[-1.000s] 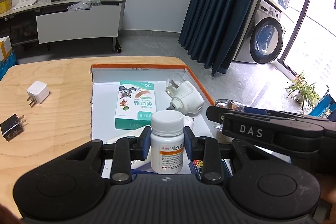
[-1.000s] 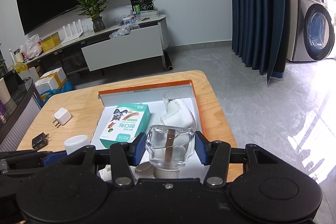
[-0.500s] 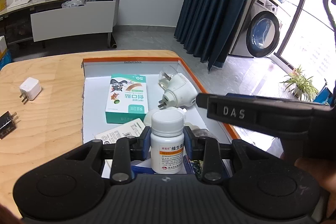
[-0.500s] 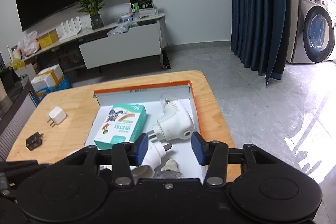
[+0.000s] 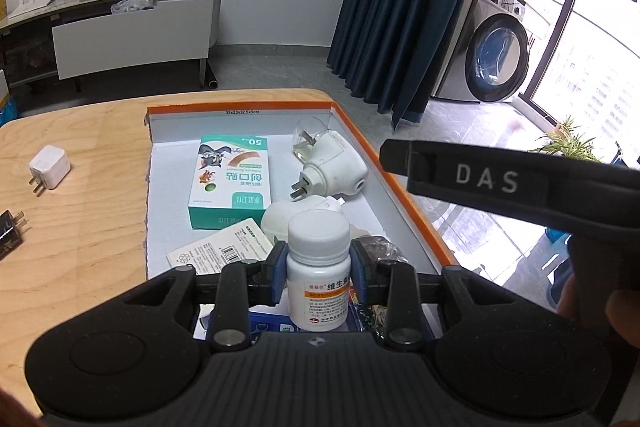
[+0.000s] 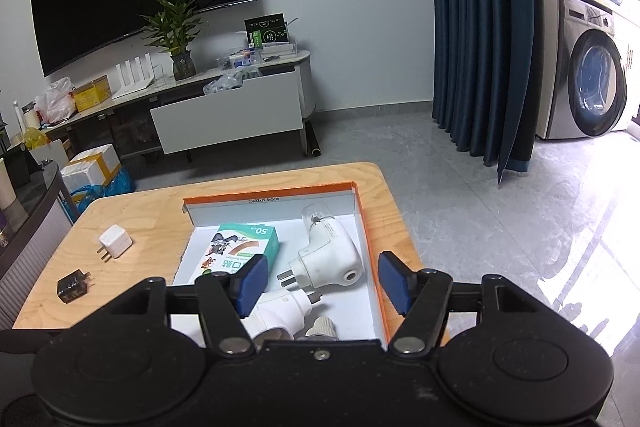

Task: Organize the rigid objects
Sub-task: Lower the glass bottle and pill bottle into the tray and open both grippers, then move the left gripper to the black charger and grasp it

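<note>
Left tool clamped on pill bottle, bottom centre, over the box. Right tool just been opening, nothing between. Next imo: lower bottle in, let go.

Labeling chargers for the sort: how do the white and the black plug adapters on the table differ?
Colour: the white plug adapter is glossy white, the black plug adapter dark. Size: the white one looks slightly bulkier. Place: the white one lies farther up the wooden table, the black one nearer the camera and closer to the left edge. Both lie flat outside the orange-rimmed box, prongs showing, untouched.
</note>
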